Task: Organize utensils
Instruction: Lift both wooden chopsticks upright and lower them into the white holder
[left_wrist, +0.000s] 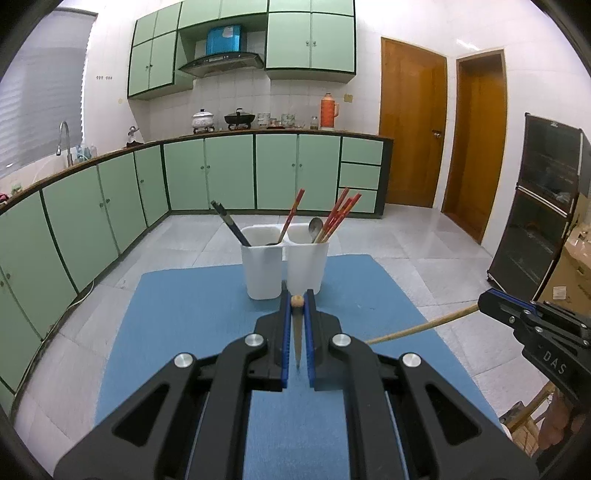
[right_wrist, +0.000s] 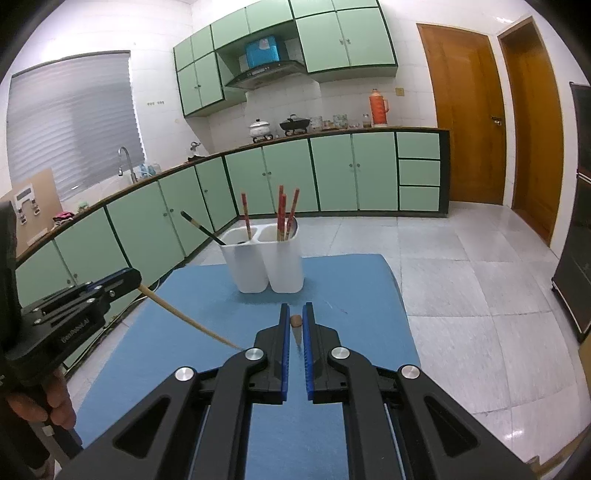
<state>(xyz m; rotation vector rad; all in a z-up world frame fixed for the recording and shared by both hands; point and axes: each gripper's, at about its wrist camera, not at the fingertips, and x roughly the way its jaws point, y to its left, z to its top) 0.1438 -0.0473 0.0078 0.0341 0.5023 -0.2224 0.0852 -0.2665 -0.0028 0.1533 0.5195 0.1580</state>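
Note:
Two white holders stand side by side on the blue mat (left_wrist: 184, 314). The left holder (left_wrist: 261, 269) has black chopsticks (left_wrist: 229, 223) and one red chopstick. The right holder (left_wrist: 307, 266) contains red chopsticks (left_wrist: 341, 214) and a metal spoon (left_wrist: 315, 228). My left gripper (left_wrist: 297, 295) is shut on a light wooden chopstick (left_wrist: 297, 301), seen end-on just in front of the holders. My right gripper (right_wrist: 296, 310) is shut on a second wooden chopstick (right_wrist: 296, 321), also end-on. Each gripper shows in the other's view, with its chopstick (left_wrist: 421, 326) (right_wrist: 184, 319) slanting toward the mat.
The mat (right_wrist: 351, 295) covers a small table with tiled floor (right_wrist: 461, 277) around it. Green kitchen cabinets (left_wrist: 229, 170) run behind and to the left. A dark cabinet (left_wrist: 535, 206) and cardboard boxes (left_wrist: 572, 273) stand on the right. A hand (right_wrist: 55, 402) grips the left gripper's handle.

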